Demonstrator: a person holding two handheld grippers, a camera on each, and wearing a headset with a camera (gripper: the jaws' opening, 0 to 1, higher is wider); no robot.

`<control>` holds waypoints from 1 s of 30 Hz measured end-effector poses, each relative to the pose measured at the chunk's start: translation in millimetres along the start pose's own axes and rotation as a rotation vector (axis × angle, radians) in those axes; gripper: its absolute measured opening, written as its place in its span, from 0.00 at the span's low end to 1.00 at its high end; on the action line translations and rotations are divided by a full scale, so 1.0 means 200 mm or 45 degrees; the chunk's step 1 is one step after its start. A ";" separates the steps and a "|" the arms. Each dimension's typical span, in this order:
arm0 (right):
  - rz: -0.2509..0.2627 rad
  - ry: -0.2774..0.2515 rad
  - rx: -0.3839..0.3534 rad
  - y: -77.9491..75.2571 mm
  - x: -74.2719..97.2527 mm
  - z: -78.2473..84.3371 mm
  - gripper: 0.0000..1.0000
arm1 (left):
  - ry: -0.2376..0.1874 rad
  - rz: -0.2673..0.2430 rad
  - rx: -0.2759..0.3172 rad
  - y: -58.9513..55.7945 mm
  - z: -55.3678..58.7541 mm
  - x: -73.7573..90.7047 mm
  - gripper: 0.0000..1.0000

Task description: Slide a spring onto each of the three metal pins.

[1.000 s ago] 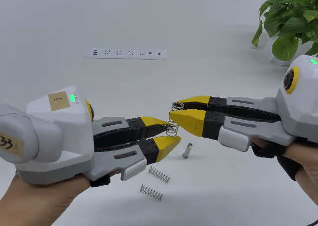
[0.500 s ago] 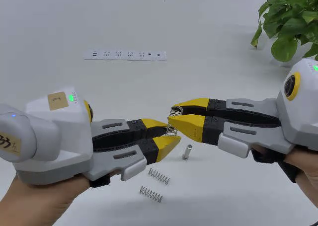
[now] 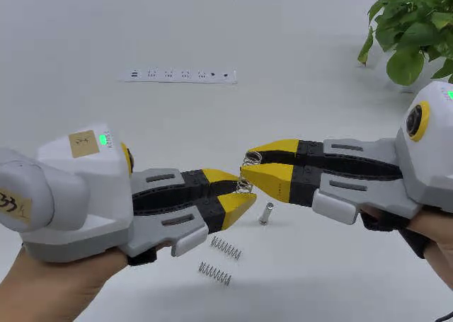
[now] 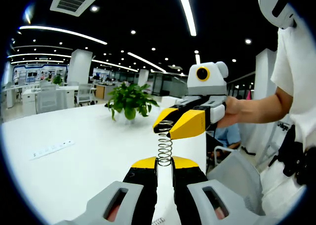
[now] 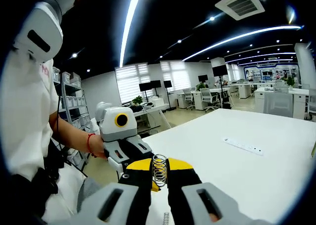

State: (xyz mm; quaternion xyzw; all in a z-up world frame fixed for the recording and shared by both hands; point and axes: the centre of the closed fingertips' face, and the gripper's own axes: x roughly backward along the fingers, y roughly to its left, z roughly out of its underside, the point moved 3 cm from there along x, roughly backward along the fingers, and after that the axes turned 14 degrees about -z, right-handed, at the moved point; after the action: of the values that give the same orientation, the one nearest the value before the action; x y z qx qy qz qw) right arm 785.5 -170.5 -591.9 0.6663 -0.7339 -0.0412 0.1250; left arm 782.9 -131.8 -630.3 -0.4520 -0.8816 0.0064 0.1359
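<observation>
My right gripper comes in from the right, shut on a coil spring at its upper end. In the right gripper view the spring sits squeezed between the yellow tips. My left gripper meets it from the lower left. In the left gripper view its jaws are shut under the spring, on a pin hidden inside the coil. The spring stands upright to the right gripper. One metal pin lies on the table below the tips. Two loose springs lie nearer me.
The white table carries a white power strip further back. A green potted plant stands at the far right. Both hands hold the grippers above the table's near half.
The right gripper has edged a little closer to the left one, so less of the spring shows between the tips. The pin and springs on the table have not moved.
</observation>
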 end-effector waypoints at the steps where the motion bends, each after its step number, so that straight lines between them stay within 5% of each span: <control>1: -0.003 0.002 -0.002 0.00 0.00 0.00 0.12 | 0.001 0.001 -0.002 0.00 0.00 0.00 0.10; 5: -0.016 0.026 -0.041 0.00 -0.01 0.01 0.20 | 0.007 0.002 -0.011 0.00 0.01 0.00 0.10; 9: -0.041 0.135 -0.002 0.00 0.00 0.02 0.22 | 0.010 0.005 -0.013 0.00 0.03 0.00 0.10; 16: -0.191 0.445 0.096 0.00 0.00 0.01 0.27 | 0.037 0.011 -0.043 0.00 0.07 0.01 0.10; 23: -0.361 0.842 0.258 0.02 -0.07 0.05 0.26 | 0.060 0.016 -0.074 -0.01 0.11 0.01 0.10; 30: -0.481 1.097 0.353 0.03 -0.11 0.11 0.20 | 0.071 0.021 -0.100 -0.01 0.14 0.02 0.10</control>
State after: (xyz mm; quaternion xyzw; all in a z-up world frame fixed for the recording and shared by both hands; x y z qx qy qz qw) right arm 775.7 -149.7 -614.6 0.7547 -0.4802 0.3144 0.3178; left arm 771.6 -126.1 -655.7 -0.4643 -0.8733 -0.0396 0.1425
